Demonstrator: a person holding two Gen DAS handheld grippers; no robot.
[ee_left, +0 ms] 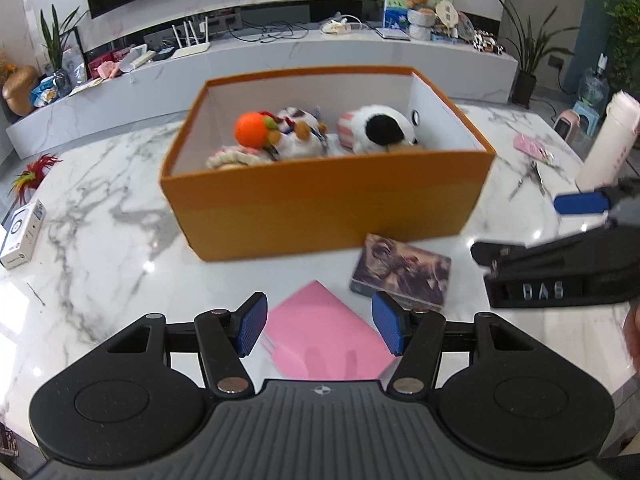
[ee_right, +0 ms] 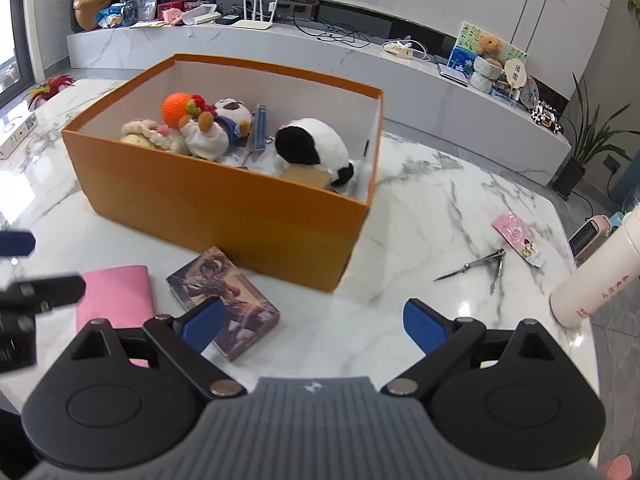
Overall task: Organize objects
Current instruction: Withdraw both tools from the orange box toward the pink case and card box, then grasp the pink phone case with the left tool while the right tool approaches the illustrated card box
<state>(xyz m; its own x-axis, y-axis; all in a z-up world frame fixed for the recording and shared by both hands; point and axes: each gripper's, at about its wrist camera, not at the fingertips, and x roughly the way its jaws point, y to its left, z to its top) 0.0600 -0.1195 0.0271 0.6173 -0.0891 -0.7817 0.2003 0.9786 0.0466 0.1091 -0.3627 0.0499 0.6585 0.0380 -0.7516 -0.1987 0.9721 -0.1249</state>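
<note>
An open orange box (ee_left: 320, 204) (ee_right: 224, 216) stands on the marble table and holds plush toys: an orange ball toy (ee_left: 250, 130) (ee_right: 176, 109) and a black-and-white plush (ee_left: 380, 130) (ee_right: 308, 146). In front of it lie a pink pad (ee_left: 326, 330) (ee_right: 116, 296) and a picture-covered card box (ee_left: 402, 274) (ee_right: 224, 300). My left gripper (ee_left: 320, 326) is open, low over the pink pad. My right gripper (ee_right: 316, 326) is open and empty, its left finger over the card box edge.
Nail scissors and clippers (ee_right: 478, 266) (ee_left: 530, 180), a pink packet (ee_right: 518, 238) (ee_left: 534, 148) and a white bottle (ee_right: 596, 276) (ee_left: 608, 140) lie to the right. A white carton (ee_left: 22, 236) sits at the table's left edge. A cluttered TV cabinet (ee_left: 260, 64) runs behind.
</note>
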